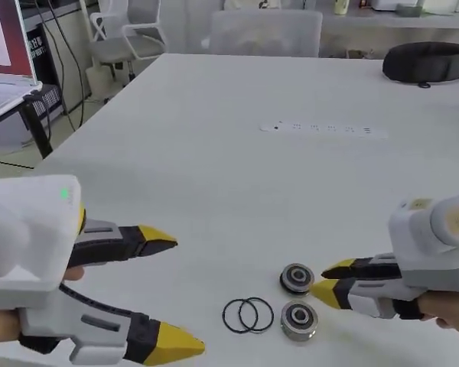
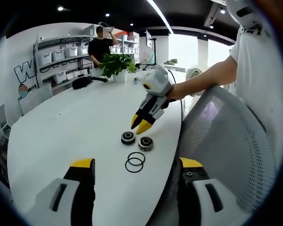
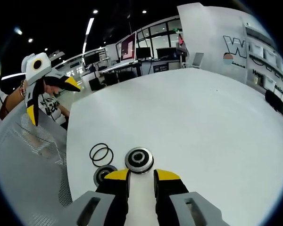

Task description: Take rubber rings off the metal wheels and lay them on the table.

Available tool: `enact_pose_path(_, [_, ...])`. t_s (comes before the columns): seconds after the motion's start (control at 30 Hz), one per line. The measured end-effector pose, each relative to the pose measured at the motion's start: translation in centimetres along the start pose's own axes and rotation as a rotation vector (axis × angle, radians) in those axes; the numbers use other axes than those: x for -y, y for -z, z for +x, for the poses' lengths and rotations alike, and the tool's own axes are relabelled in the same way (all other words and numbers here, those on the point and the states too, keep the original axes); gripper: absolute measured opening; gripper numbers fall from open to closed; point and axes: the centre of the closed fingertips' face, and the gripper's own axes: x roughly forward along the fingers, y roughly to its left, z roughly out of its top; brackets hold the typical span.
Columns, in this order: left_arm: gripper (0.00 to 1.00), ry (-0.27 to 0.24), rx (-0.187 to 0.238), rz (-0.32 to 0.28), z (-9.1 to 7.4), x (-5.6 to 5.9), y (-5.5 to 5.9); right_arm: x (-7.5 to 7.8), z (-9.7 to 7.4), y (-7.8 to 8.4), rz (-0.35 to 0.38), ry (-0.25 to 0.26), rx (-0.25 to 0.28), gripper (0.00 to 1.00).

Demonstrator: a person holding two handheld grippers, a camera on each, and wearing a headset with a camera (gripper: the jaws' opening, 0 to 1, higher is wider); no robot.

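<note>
Rubber rings: two thin black rubber rings (image 1: 249, 315) lie flat on the white counter (image 1: 237, 168), off the wheels. One overlaps the other, close to the counter's near edge.
Wheels: a far wheel (image 1: 297, 277) and a near wheel (image 1: 298, 317), both small, round and of silver metal with a dark centre. They lie flat, just beside each other. The near wheel is just right of the rings.
Rubber on the wheels: I cannot tell if any is left on them.
Right tool: the right tool (image 1: 333, 280) comes in from the counter's right side and points left. It is held low, with its yellow tips just beside both wheels. The tips are a little apart and hold nothing. In the right gripper view the far wheel (image 3: 139, 160) sits just in front of the tips.
Left tool: the left tool (image 1: 176, 294) is near the counter's near edge on the left and points right. Its jaws are spread wide with nothing between them, apart from the rings.
Hands: fingers wrap under each tool's handle. In the left gripper view a bare forearm tilts the right tool (image 2: 140, 125) down toward the wheels.
</note>
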Motion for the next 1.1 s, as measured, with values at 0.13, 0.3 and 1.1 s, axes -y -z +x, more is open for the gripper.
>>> enact_pose_path(0.13, [0.68,0.006,0.016,0.043,0.4,-0.9,-1.8,0.1,0.0,0.3,-0.005,0.001,-0.009,0.17])
enact_pose_path(0.3, [0.68,0.027,0.022,0.099,1.6,-1.5,-3.5,0.1,0.0,0.4,-0.007,0.001,-0.012,0.17])
enact_pose_path(1.1, [0.44,0.097,0.056,0.233,11.4,-3.3,-7.6,0.0,0.2,0.6,-0.026,0.000,-0.020,0.19])
